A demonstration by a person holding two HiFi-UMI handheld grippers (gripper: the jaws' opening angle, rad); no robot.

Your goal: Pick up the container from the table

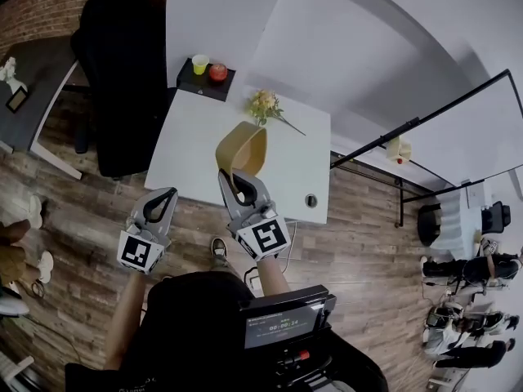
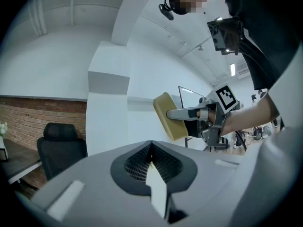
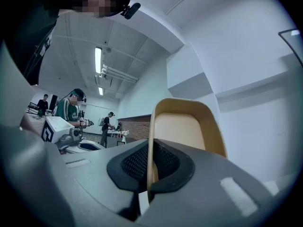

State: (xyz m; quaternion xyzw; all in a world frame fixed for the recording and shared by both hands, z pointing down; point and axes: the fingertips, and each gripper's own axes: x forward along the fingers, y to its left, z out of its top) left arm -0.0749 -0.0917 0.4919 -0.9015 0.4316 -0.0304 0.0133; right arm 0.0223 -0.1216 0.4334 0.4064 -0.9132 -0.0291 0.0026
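Observation:
The tan, rounded container (image 1: 243,148) hangs in the air over the white table (image 1: 192,137), tipped on its side. My right gripper (image 1: 234,180) is shut on its rim, the wall pinched between the pads. In the right gripper view the container (image 3: 189,126) rises ahead of the jaws (image 3: 150,157), its hollow facing the camera. In the left gripper view the container (image 2: 170,117) shows at the right, held by the other gripper. My left gripper (image 1: 163,196) stays off the table's near left corner, shut with nothing in it (image 2: 151,148).
At the table's far edge stands a black tray (image 1: 204,84) with a yellow cup (image 1: 200,64) and a red object (image 1: 217,72). A bunch of flowers (image 1: 265,104) lies nearby. A black office chair (image 1: 122,72) stands left, a whiteboard frame (image 1: 425,125) right.

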